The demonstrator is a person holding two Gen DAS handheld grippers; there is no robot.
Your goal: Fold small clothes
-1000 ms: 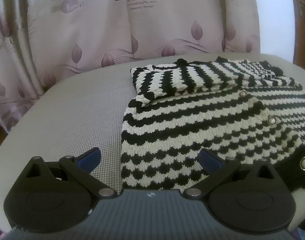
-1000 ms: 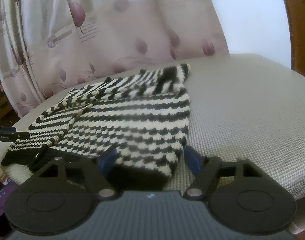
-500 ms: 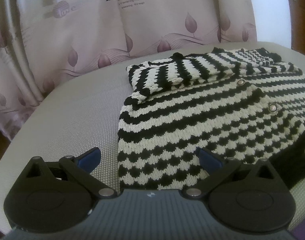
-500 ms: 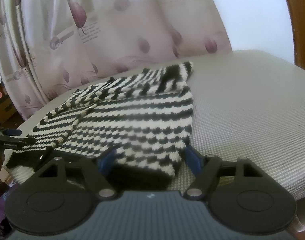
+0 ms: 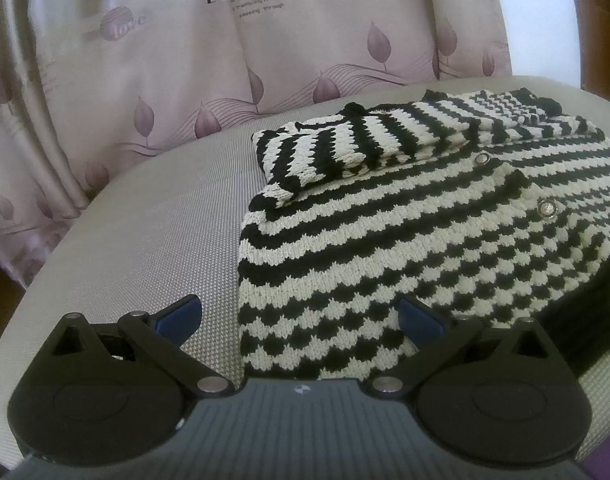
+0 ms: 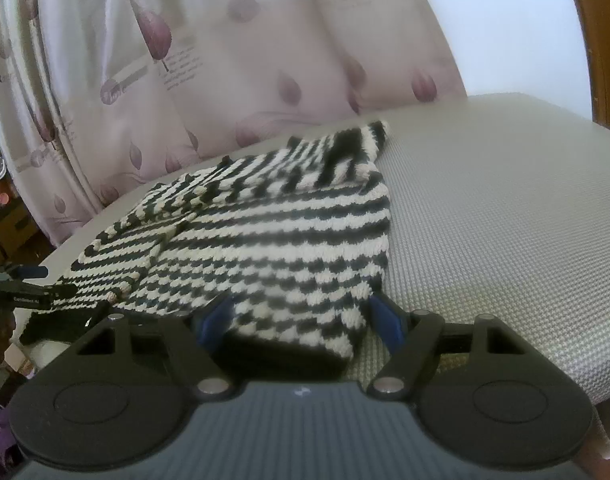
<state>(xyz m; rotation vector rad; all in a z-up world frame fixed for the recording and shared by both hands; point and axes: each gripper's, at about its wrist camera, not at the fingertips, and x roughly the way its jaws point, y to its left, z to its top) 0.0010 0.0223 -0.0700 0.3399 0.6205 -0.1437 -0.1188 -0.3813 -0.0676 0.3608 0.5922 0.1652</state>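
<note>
A small black-and-cream striped knit cardigan [image 5: 405, 232] with shiny buttons lies flat on the grey woven surface [image 5: 145, 248], both sleeves folded across its top. My left gripper [image 5: 299, 318] is open, its blue fingers straddling the cardigan's near left hem corner. In the right wrist view the cardigan [image 6: 273, 248] shows from the other side, and my right gripper [image 6: 301, 316] is open with its fingers straddling the near right hem corner. The left gripper also shows in the right wrist view [image 6: 29, 292] at the far left edge.
A pink curtain [image 5: 225, 60] with leaf prints hangs right behind the surface. A wooden frame [image 6: 601, 40] stands at the right. Bare grey surface extends right of the cardigan [image 6: 485, 200]. Clutter shows below the surface's left edge [image 6: 1, 216].
Both grippers have moved forward and lower toward the cardigan's near hem corners, staying open. The cardigan has not moved.
</note>
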